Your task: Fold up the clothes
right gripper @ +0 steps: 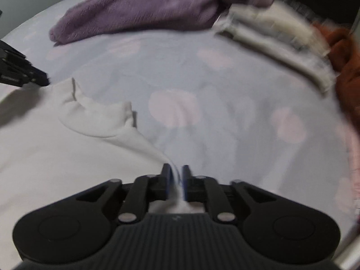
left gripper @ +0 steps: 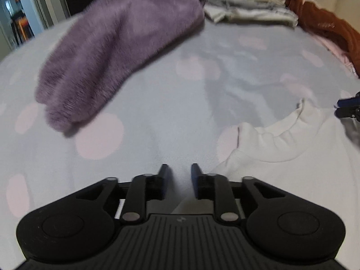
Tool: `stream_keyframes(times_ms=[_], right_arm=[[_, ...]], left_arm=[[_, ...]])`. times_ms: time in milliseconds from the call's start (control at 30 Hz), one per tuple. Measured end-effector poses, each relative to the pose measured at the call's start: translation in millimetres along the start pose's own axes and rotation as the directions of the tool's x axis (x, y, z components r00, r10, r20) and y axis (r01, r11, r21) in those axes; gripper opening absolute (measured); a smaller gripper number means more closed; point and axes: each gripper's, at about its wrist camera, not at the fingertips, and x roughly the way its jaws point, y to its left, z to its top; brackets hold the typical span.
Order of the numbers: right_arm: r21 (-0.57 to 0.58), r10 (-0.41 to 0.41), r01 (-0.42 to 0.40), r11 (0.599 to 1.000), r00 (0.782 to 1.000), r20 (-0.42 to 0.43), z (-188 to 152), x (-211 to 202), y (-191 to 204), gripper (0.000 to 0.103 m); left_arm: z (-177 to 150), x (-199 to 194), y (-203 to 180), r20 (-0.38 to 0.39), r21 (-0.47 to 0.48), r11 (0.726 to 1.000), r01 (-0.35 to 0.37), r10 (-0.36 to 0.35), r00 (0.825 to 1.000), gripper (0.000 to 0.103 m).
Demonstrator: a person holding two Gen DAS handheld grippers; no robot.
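White garment is lying flat on the near part of the bed, collar facing the far side, body spreading toward the near edge. Left gripper is hovering over bare sheet just left of the garment's shoulder, jaws standing narrowly apart with nothing between them. Right gripper is sitting at the garment's right shoulder edge, jaws slightly apart, a thin ridge of white fabric running up between them; the pads are looking parted rather than pressing, so likely a release, though motion blur is making that hard to confirm. Judging the step: laying the garment out flat before folding. To do it well, both shoulders should be dropping level and taut, fabric slipping clear of the pads without dragging, wrinkles near the collar getting smoothed before any fold line is picked. Risk: cloth snagging on the right pad and pulling the shoulder askew. Bedsheet is pale blue-grey with big pink dots, soft and a bit rumpled, so the garment is going to slide poorly. Far left, a fuzzy purple garment is lying loose; far centre, a folded pale stack; far right, a rust-brown garment is bunching against a light wall. Doorway is showing at far left.
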Motion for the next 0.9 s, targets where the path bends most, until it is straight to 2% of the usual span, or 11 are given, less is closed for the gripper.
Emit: stream_keyframes(times_ms=[33,67,100,167,200,333,467,533,667,800,900], right_arm=[[0.016,-0.029,0.029,0.999,0.999,0.044,-6.1,-9.7,2.8,0.032],[0.060,-0.043,0.038,0.997,0.995,0.088,-12.6,-24.0,1.2,0.033],[0.106,-0.052,0.039,0.994,0.991,0.122,-19.5,-38.1,-1.0,0.033],[0.201,-0.032,0.001,0.980,0.988,0.150,-34.8,-64.2,-6.8,0.033],[0.234,-0.011,-0.024,0.972,0.989,0.147,-43.1,-75.3,-6.3,0.033],[0.290,0.040,-0.050,0.956,0.998,0.039,-80.0,-108.2,8.8,0.033],[0.386,0.127,-0.088,0.918,0.989,-0.074,-115.5,-137.8,30.0,0.033],[0.425,0.167,-0.101,0.899,0.979,-0.120,-134.4,-154.1,44.0,0.034],[0.397,0.202,-0.107,0.912,0.957,-0.207,-172.1,-184.1,83.4,0.038],[0.444,0.276,-0.133,0.886,0.921,-0.275,-206.5,-208.7,117.4,0.039],[0.446,0.312,-0.154,0.882,0.900,-0.306,-227.3,-228.5,144.0,0.046]], left_arm=[[-1.3,-10.9,3.8,0.038,-0.019,1.000,-0.021,0.021,0.999,0.021],[-6.7,-26.3,9.3,0.079,-0.047,0.999,-0.018,0.021,0.997,0.023],[-12.6,-42.0,14.9,0.120,-0.076,0.997,-0.012,0.021,0.993,0.029],[-26.8,-65.9,22.0,0.152,-0.090,0.994,0.069,-0.055,0.987,0.040],[-40.3,-77.0,22.5,0.153,-0.086,0.991,0.100,-0.086,0.984,0.042],[-95.8,-103.5,15.7,0.066,-0.071,0.991,0.114,-0.110,0.992,0.041],[-151.4,-138.3,7.7,0.009,-0.126,0.981,0.148,-0.148,0.989,0.041],[-175.3,-155.6,4.2,-0.009,-0.152,0.976,0.157,-0.160,0.987,0.041],[-215.4,-180.4,-2.2,-0.045,-0.183,0.970,0.161,-0.171,0.984,0.041],[-251.2,-202.2,-8.6,-0.075,-0.205,0.966,0.159,-0.178,0.981,0.041],[-267.6,-216.3,-14.7,-0.062,-0.196,0.968,0.159,-0.174,0.983,0.041]])
